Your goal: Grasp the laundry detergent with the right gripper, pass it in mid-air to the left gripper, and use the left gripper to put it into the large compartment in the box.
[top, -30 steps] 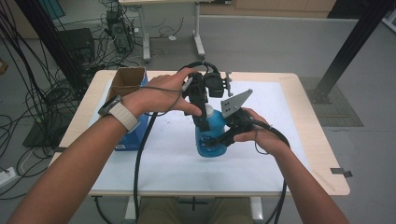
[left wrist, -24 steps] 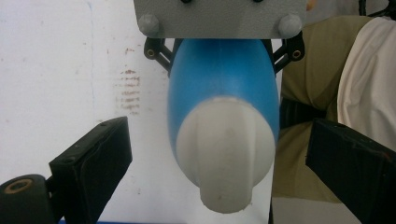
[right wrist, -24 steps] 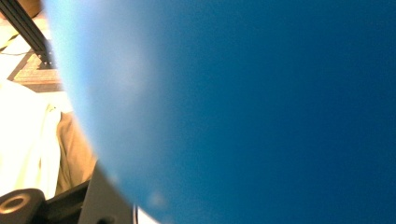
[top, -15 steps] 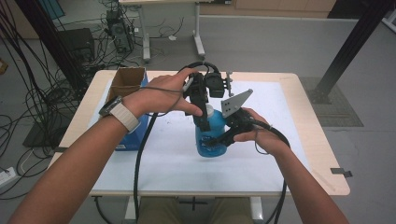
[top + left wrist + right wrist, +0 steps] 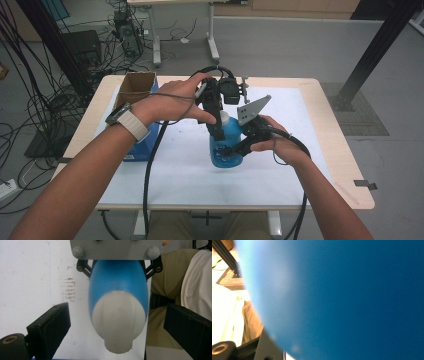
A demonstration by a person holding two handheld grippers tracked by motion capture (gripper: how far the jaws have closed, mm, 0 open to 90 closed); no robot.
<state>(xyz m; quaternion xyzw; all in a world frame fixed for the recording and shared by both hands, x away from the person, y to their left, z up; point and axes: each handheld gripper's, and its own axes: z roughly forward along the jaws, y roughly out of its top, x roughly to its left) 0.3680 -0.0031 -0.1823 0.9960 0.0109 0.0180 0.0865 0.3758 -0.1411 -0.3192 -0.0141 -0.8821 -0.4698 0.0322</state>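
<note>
Standing at the near edge, here is how it looks from largest to smallest.

Surface: a pale wooden surface (image 5: 340, 165) under a white sheet, the person's two forearms coming in from the near side.
Cardboard box: an open brown box (image 5: 136, 86) sits at the far left corner of the white sheet, on top of something blue, well apart from the bottle.
Blue bottle: the blue bottle (image 5: 223, 150) stands upright near the middle of the white sheet, base on the sheet, its body just left of the right hand. In the left gripper view its rounded blue shoulder (image 5: 117, 282) runs away from the camera.
White cap: the white cap (image 5: 119, 318) tops the bottle and sits between the left gripper's two black jaws.
Right gripper: the right gripper (image 5: 239, 148) comes in from the right, low on the bottle, clamped on the blue body; its grey plate tilts above the hand.
Left gripper: the left gripper (image 5: 117, 325) points down over the bottle's top, jaws apart, a clear gap on each side of the cap, neither pad touching it.
</note>
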